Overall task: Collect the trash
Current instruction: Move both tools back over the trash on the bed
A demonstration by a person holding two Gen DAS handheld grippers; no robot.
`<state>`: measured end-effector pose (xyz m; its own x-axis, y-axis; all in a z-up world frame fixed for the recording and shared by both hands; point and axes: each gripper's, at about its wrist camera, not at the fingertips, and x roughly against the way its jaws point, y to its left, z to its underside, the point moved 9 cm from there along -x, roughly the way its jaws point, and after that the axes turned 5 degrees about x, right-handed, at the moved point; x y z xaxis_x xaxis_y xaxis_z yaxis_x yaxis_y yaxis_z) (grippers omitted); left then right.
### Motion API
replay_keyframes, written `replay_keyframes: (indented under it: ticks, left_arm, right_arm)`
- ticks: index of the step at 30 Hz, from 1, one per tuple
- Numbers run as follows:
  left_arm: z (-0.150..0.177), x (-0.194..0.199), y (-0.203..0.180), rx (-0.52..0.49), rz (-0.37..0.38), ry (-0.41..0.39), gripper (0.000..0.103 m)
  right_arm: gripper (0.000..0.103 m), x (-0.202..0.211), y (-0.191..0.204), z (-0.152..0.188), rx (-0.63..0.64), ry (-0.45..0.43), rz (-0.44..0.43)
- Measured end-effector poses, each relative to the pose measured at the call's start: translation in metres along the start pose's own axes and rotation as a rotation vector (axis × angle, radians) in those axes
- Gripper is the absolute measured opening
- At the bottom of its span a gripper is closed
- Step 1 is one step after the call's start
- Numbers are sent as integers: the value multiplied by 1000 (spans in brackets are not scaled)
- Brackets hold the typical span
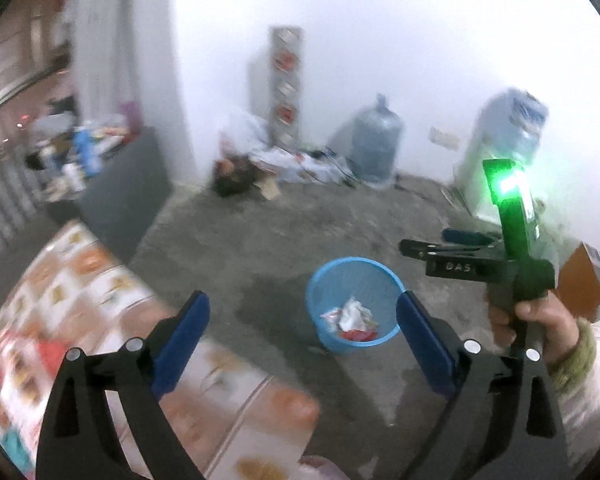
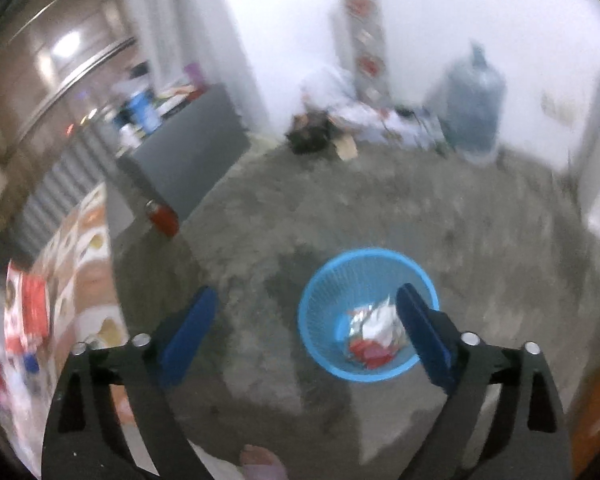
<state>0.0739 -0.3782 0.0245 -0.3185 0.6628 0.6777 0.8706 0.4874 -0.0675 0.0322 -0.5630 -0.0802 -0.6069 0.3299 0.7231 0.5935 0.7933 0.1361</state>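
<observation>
Left wrist view: a round blue mesh basket (image 1: 356,304) stands on the concrete floor (image 1: 260,248), holding crumpled white and red wrappers (image 1: 352,320). The left gripper (image 1: 304,344) is spread wide and empty, the basket just inside its right finger. The right gripper (image 1: 416,245), held in a hand (image 1: 540,324), looks nearly closed and empty.

Right wrist view: the same basket (image 2: 320,320) sits below the wide, empty right gripper (image 2: 306,340), partly behind its right finger.

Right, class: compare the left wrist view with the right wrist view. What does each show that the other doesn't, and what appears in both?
Only the left wrist view shows the right gripper from outside, green light glowing, and the hand holding it. Only the right wrist view shows a red bottle on the floor. Both share the blue basket holding crumpled wrappers, the water jug, and open, empty jaws.
</observation>
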Motion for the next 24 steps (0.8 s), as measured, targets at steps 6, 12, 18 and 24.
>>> replay_keyframes:
  ticks: [6,12,18,24]
  left_arm:
    - [64,93,96,186,-169,-98,94]
    - [141,166,192,435,-334,-186,94]
    - [201,208,262,640,-423,-254,94]
    - [229,232,319,719,-483,-295,94]
  right_arm:
    - [95,28,83,-5,232,-52,89]
    - [95,57,181,-3,445,-151,-59]
    - [95,81,258,-1,455,-172,-372]
    - [95,81,307,6,364,-76,-558]
